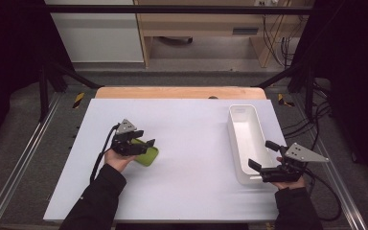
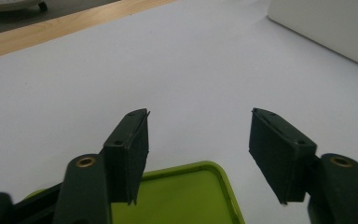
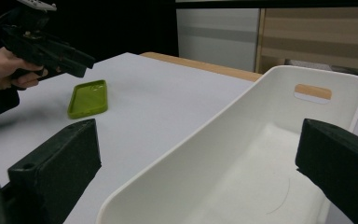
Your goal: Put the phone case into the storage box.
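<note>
High view: left gripper (image 1: pixel 143 145) over the left half of the table (image 1: pixel 191 191), well in from its left edge, fingers pointing toward the right edge. Fingers open, set above a green case (image 1: pixel 148 156) lying flat on the table just beneath them; contact not discernible here. White bin (image 1: pixel 245 139) standing along the right edge, long side parallel to that edge. Right gripper (image 1: pixel 263 155) at the near end of the bin, close to the table's near right corner, fingers spread apart, one on each side of the bin's near wall. Case and bin well apart.

Left gripper view: both fingers (image 2: pixel 129 154) raised from the bottom edge, a wide gap between them, nothing clamped. Rounded corner and raised rim of the case (image 2: pixel 186 196) below and between the fingers, hollow side up, flat on the table (image 2: pixel 168 70). No pad pressed on the case. Part of the bin (image 2: pixel 326 28) at the upper right, toward the far edge.

Right gripper view: fingers (image 3: pixel 58 170) wide apart, straddling the near wall of the bin (image 3: pixel 205 154); no pad seen pressing on it. Slot handle in the bin's far wall. Beyond, case (image 3: pixel 88 98) flat on the table (image 3: pixel 168 93), with the left gripper (image 3: pixel 74 63) directly above its near end, apart from it.
</note>
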Tool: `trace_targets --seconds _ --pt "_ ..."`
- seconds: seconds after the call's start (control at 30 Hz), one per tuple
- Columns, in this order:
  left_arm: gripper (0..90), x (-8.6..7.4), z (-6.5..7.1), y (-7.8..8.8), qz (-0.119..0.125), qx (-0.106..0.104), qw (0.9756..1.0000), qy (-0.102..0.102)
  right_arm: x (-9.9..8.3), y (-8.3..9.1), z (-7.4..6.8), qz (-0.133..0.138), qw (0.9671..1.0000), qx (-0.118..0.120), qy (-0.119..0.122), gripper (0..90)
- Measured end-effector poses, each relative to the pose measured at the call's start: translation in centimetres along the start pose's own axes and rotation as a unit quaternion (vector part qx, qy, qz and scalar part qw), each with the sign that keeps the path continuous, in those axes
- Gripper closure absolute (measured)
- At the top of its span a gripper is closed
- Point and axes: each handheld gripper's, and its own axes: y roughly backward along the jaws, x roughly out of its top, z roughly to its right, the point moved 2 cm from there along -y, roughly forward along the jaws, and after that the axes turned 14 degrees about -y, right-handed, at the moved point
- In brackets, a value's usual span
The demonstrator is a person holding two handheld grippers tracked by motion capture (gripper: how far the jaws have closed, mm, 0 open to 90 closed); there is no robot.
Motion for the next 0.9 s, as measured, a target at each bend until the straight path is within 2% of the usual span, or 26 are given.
trace_targets --seconds 0.37,0.6,0.9 --pt "57.0 -0.2 0.0 -1.9 -0.026 0.002 0.9997 0.001 0.0 0.0 0.0 -0.001 1.0 0.002 0.001 0.6" --pt "68.9 -0.5 0.0 -2.5 -0.039 0.002 0.9992 -0.001 0.0 0.0 0.1 -0.001 1.0 0.0 0.001 0.6" --pt "84.1 -0.8 0.0 -3.6 -0.061 0.0 0.9981 0.008 0.0 -0.1 0.0 -0.002 1.0 0.001 0.001 0.6"
